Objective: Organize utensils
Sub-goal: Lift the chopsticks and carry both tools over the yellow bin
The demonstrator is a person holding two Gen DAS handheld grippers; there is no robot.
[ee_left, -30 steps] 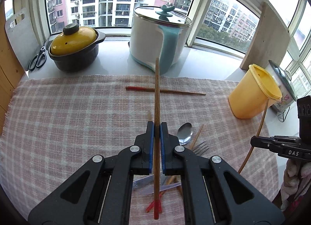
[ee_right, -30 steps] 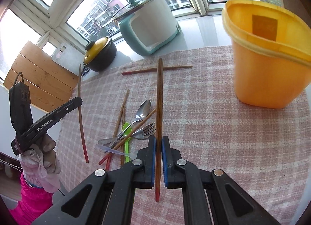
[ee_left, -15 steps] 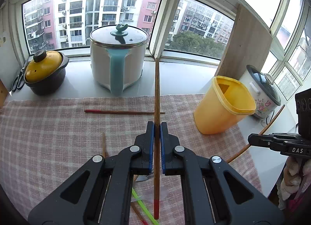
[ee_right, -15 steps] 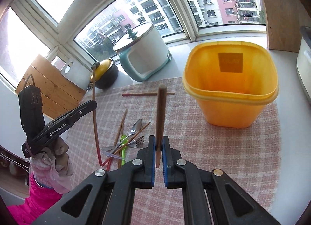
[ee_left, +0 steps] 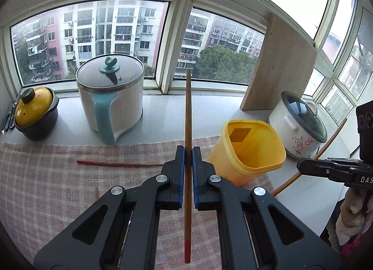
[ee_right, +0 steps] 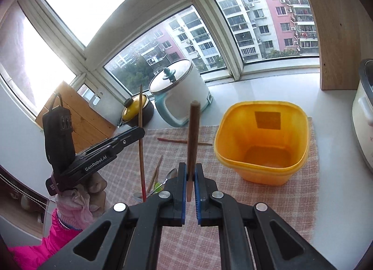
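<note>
My left gripper is shut on a brown chopstick with a red end, held above the checked cloth, left of the empty yellow bin. My right gripper is shut on another brown chopstick, tilted up, left of the yellow bin. It shows at the right edge of the left wrist view. The left gripper and its chopstick show at the left of the right wrist view. A third chopstick lies on the cloth. A spoon, fork and more chopsticks lie behind my right gripper.
A white and teal pot and a yellow-lidded dark pot stand on the sill at the back. A flowered rice cooker and a leaning wooden board are behind the bin.
Both grippers have risen and tilted up with their chopsticks. The left one swung right toward the yellow bin. The right one came closer to the bin and above it.
</note>
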